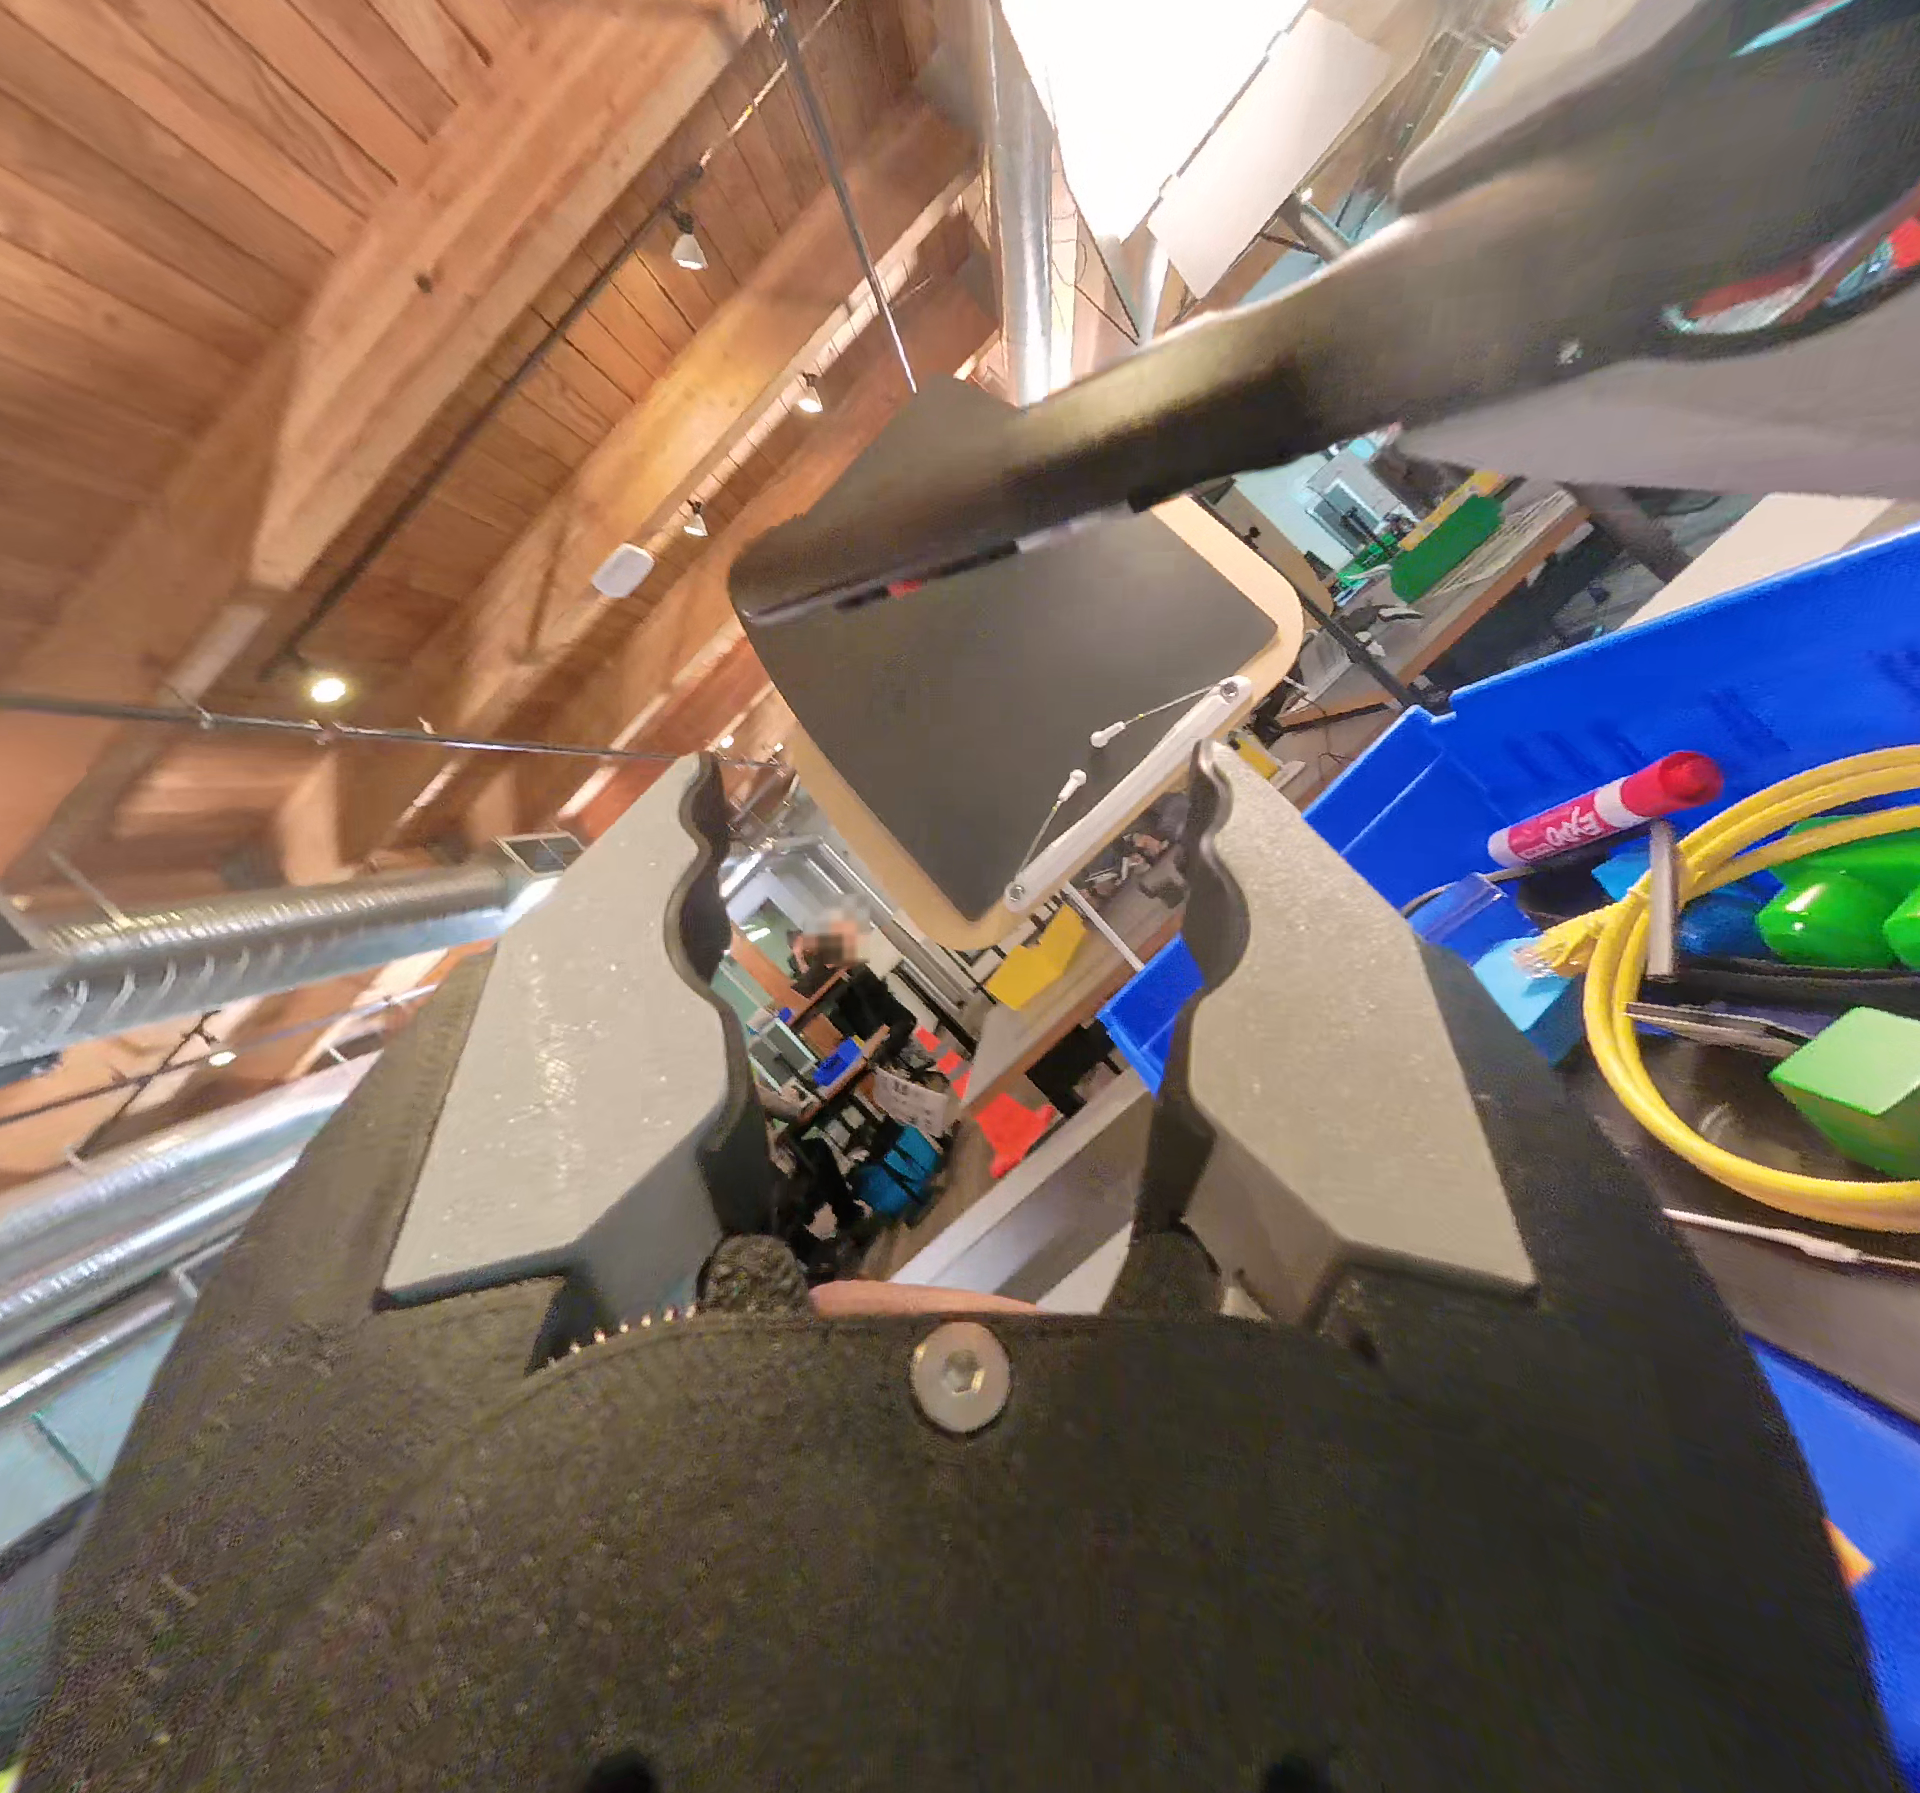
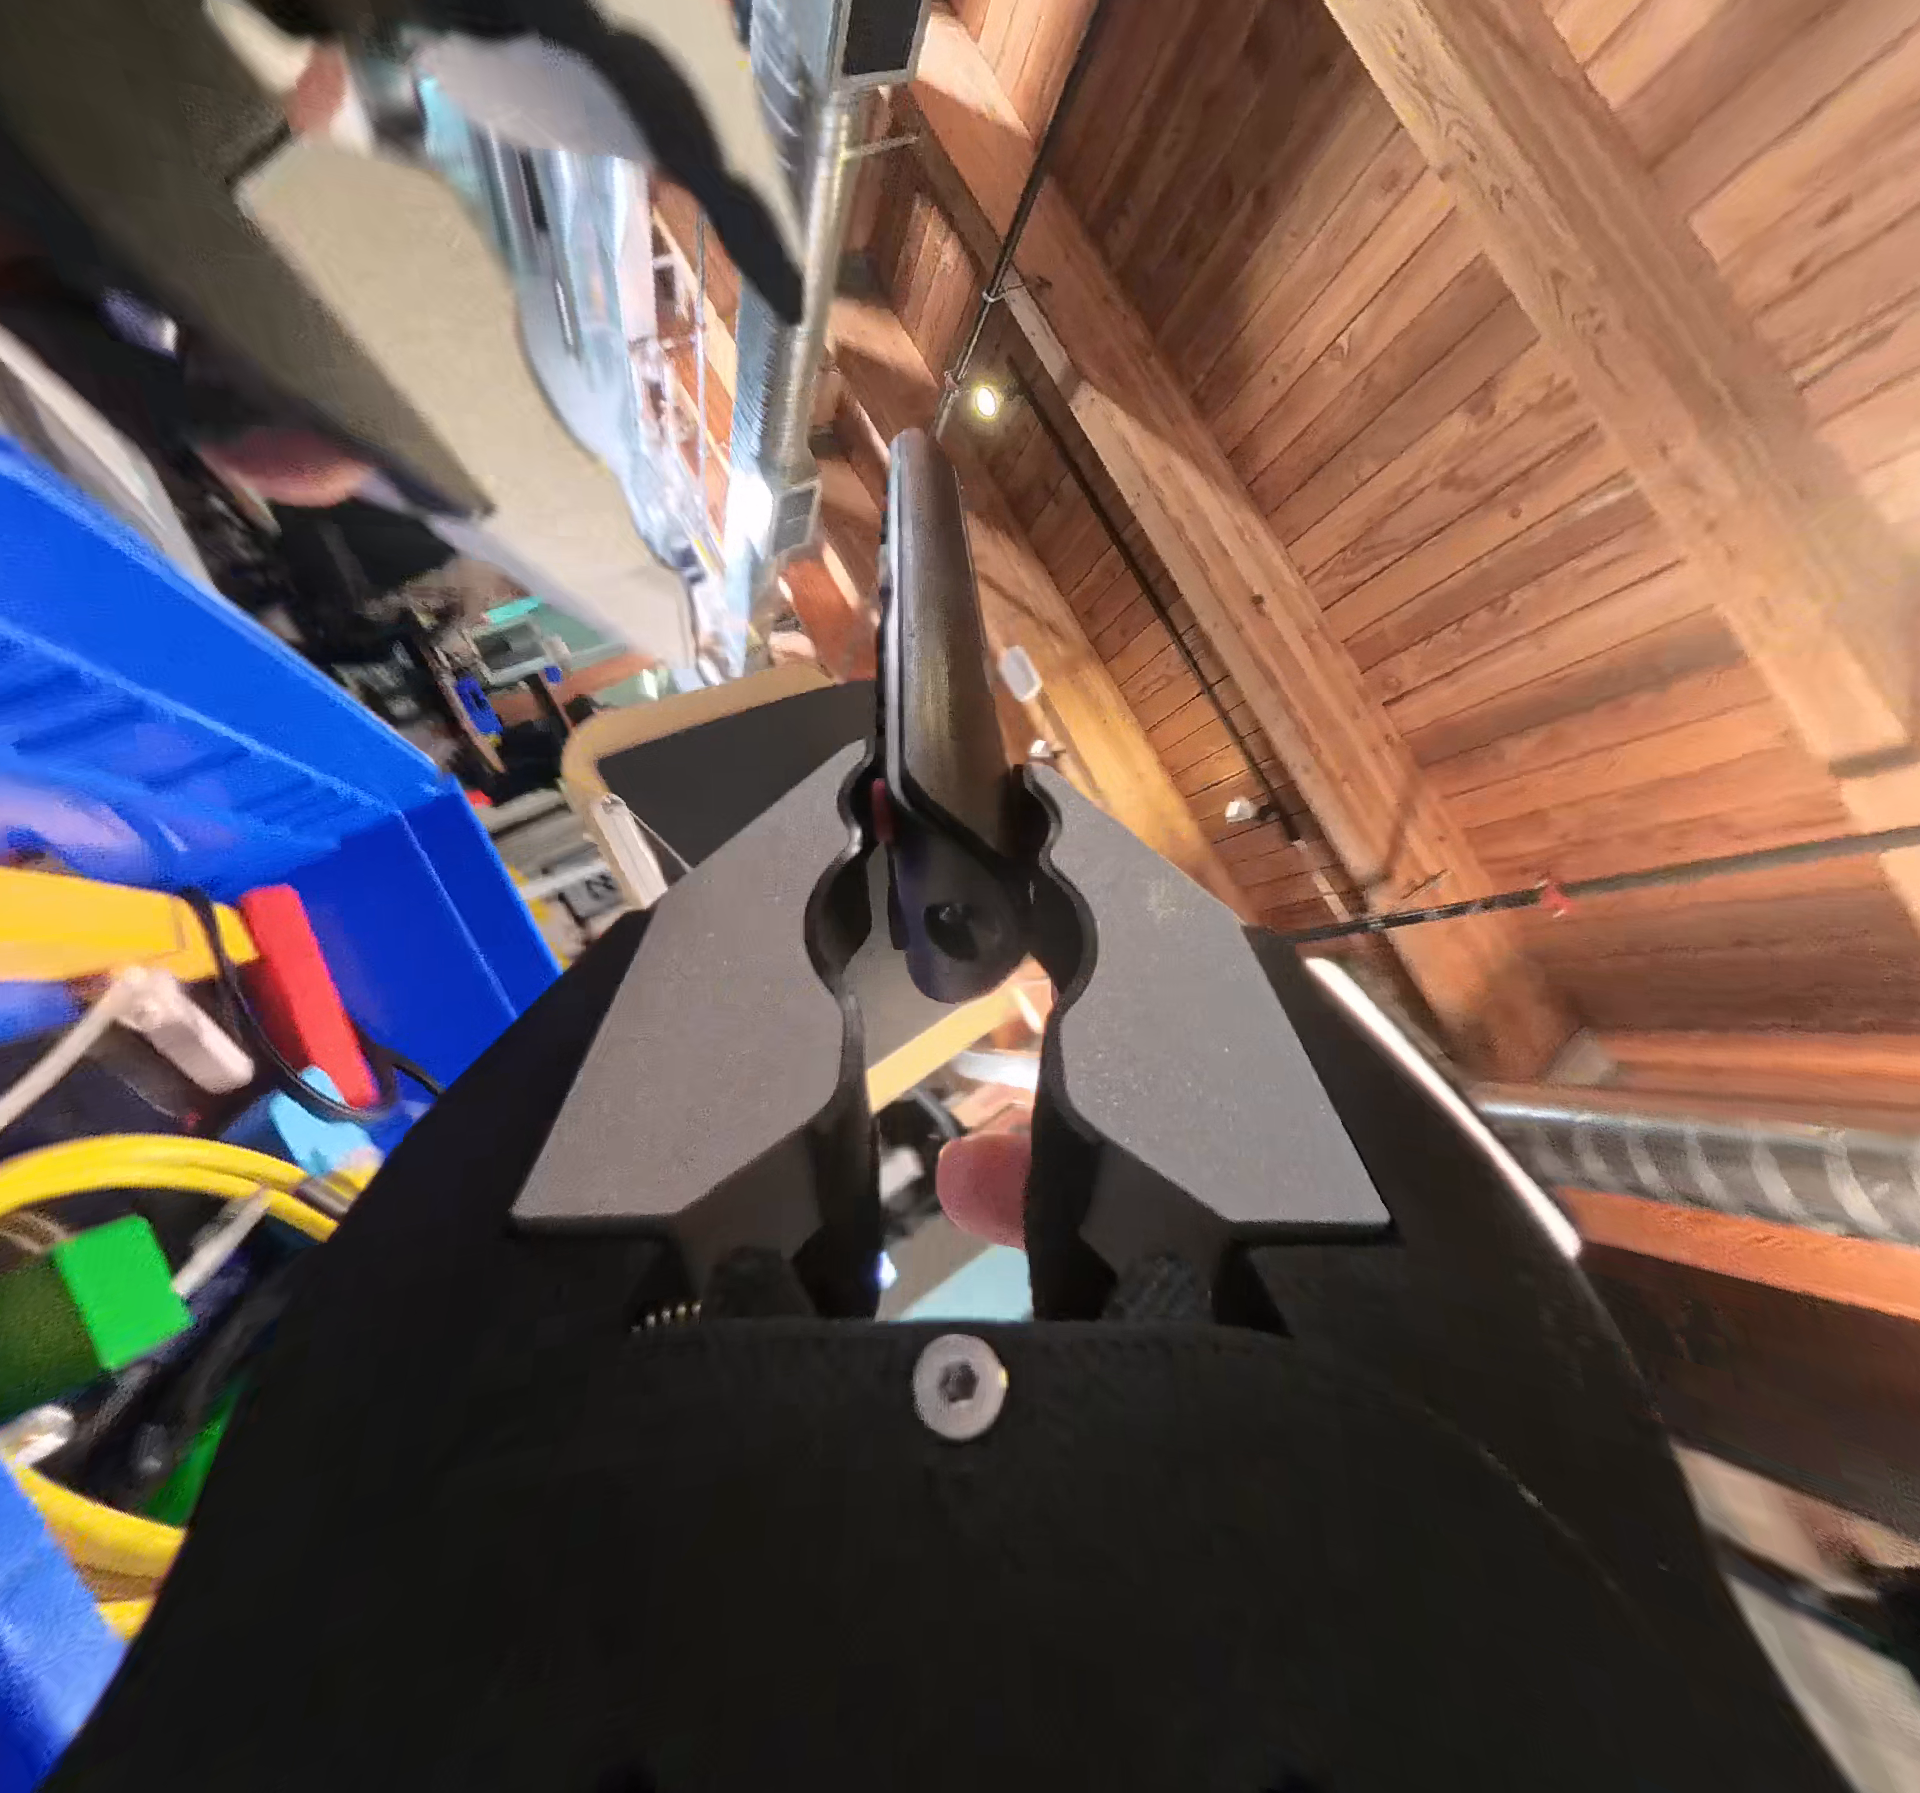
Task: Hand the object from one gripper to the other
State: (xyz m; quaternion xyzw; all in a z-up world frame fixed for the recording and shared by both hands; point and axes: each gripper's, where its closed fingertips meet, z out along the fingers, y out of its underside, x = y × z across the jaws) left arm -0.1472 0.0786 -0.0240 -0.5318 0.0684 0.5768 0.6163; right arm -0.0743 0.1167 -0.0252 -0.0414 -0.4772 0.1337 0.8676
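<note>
The object is a flat black folded tool. My right gripper point(image 2: 945, 779) is shut on its pivot end, and the tool point(image 2: 933, 600) sticks out past the fingertips toward the wooden ceiling. In the left wrist view the same tool point(image 1: 1039, 465) reaches in from the upper right, held by the right gripper point(image 1: 1538, 289). My left gripper point(image 1: 956, 798) is open and empty, with its fingertips just below the tool's free end and not touching it. The left gripper also shows, blurred, at the top left of the right wrist view point(image 2: 686, 174).
A blue bin point(image 1: 1714, 663) on the right holds a yellow cable point(image 1: 1621, 912), a red marker point(image 1: 1600, 808) and green blocks point(image 1: 1860, 1078). A black chair seat with a pale wooden rim point(image 1: 987, 704) is behind the tool. A person stands far off.
</note>
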